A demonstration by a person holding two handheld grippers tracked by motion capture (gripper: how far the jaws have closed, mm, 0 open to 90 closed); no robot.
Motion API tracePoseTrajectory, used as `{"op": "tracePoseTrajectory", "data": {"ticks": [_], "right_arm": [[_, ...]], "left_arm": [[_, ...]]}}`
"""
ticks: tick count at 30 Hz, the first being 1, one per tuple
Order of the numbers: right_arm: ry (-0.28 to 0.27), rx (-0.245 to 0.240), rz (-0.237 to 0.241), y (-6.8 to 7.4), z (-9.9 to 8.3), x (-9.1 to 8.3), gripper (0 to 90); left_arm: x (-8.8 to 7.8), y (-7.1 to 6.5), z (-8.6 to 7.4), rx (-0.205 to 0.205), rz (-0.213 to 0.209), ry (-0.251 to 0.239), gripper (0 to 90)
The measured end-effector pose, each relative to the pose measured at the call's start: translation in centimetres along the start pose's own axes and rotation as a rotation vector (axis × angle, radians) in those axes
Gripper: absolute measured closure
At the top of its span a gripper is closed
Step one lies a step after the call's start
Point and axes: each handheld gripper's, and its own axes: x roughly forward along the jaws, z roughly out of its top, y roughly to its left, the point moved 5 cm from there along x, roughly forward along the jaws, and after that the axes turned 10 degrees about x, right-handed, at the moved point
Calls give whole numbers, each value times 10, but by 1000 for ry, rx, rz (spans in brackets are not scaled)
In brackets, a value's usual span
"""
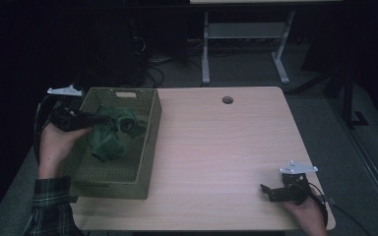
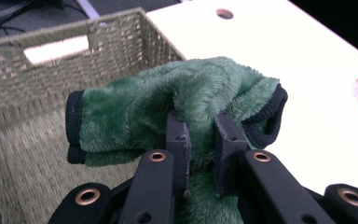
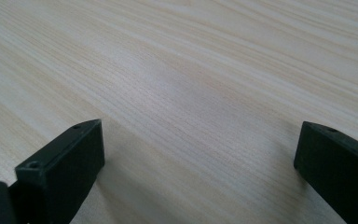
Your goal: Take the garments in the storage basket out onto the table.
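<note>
- Two grippers appear in the high view. The left gripper (image 1: 96, 119), held in the person's left hand (image 1: 59, 140), reaches over the near-left wall of a woven basket (image 1: 147, 142) and grips a green plush cloth (image 1: 110, 132) that lies bunched inside the basket. The basket stands on the left part of a light wooden table (image 1: 216, 147). The right gripper (image 1: 268, 191) rests low near the table's near-right corner, held in the right hand (image 1: 307, 214), well apart from the basket. A round hole (image 1: 227, 100) marks the table's far edge. A plaid sleeve (image 1: 51, 204) covers the left forearm.
- Left gripper view: the jaws are clamped on a fold of the cloth (image 2: 191, 107), whose dark-trimmed edges (image 2: 74, 126) curl to either side. The basket wall (image 2: 51, 70), with a handle slot (image 2: 58, 49), rises behind the cloth; the tabletop (image 2: 298, 70) lies beyond to the right.
- Right gripper view: the jaws stand wide apart with bare wood grain (image 3: 191, 93) between them, holding nothing, close above the table surface.
</note>
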Motion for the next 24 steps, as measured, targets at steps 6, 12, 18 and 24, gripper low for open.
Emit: {"op": "tracePoseTrajectory", "data": {"ticks": [6, 12, 18, 24], "right_arm": [[0, 0, 0, 0, 0, 0, 13], [0, 0, 0, 0, 0, 0, 13], [0, 0, 0, 0, 0, 0, 13], [0, 1, 0, 0, 0, 0, 13]], "left_arm": [[-11, -4, 20, 16, -14, -39, 788], [-24, -9, 41, 39, -20, -73, 790], [-34, -17, 60, 66, -31, -107, 791], [-38, -32, 76, 92, -67, -155, 791]]}}
